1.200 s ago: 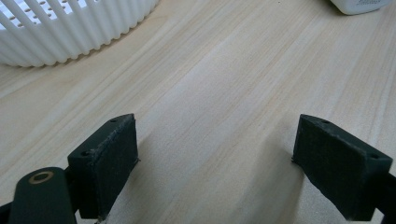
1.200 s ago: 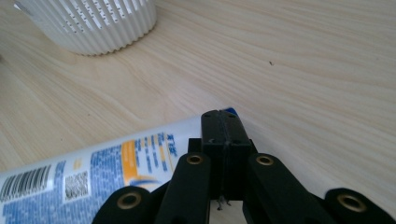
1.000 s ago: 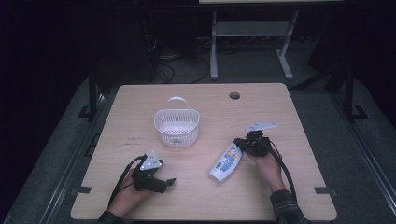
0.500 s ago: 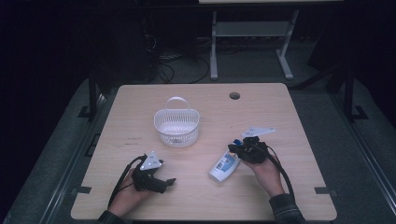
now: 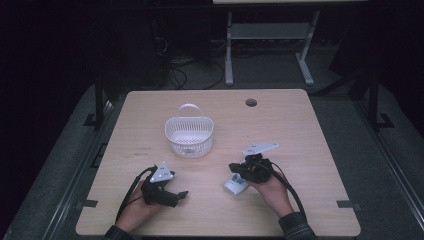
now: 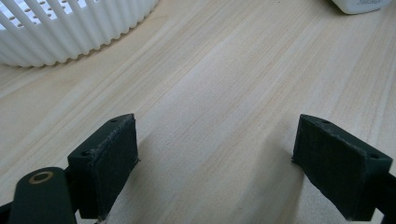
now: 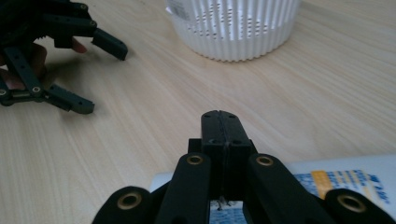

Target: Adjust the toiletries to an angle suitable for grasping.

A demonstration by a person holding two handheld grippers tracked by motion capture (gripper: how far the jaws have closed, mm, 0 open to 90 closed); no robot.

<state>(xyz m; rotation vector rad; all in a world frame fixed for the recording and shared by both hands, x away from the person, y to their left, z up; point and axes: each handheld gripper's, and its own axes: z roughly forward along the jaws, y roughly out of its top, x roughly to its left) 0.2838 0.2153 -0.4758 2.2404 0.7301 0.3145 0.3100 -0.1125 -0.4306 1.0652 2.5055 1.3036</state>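
Right tool sits lower right of centre in the high view, jaws clenched flat together with nothing between them — in the right gripper view the two pads meet with no gap. The white bottle with blue print lies on its side on the worktop, directly under that tool; the same bottle shows across the bottom right of the right gripper view, below the jaws. Cannot tell whether the tool touches it.

Left tool is at lower left of the high view, resting low over the worktop, jaws released and wide apart — bare wood between the pads in the left gripper view. It also shows at upper left of the right gripper view, spread open.

White slotted basket, handle up, stands above centre of the high view, well apart from both tools; its wall is at upper left of the left gripper view.
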